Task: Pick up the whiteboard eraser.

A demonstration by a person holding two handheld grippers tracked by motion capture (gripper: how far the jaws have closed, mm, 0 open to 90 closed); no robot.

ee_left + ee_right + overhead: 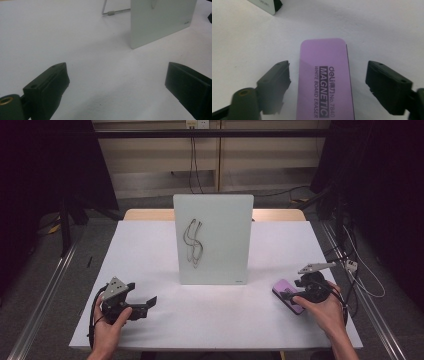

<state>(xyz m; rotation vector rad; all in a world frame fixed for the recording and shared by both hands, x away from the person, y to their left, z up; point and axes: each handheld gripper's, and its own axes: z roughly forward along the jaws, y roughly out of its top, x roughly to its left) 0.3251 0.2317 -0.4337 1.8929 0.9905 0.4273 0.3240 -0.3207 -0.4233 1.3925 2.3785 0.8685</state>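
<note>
Right gripper (327, 85) straddles the purple eraser (324, 77) at the table's (150, 270) near right, jaws partly closed with gaps on both sides, nothing gripped. Closing off-centre could skew the eraser or let it slip from the pads. Largest nearby, the upright whiteboard (213, 239) with its scribble (193, 242) stands mid-table, left and farther off; nothing lies between. Left gripper (116, 82) rests wide open, empty, near left.
</note>
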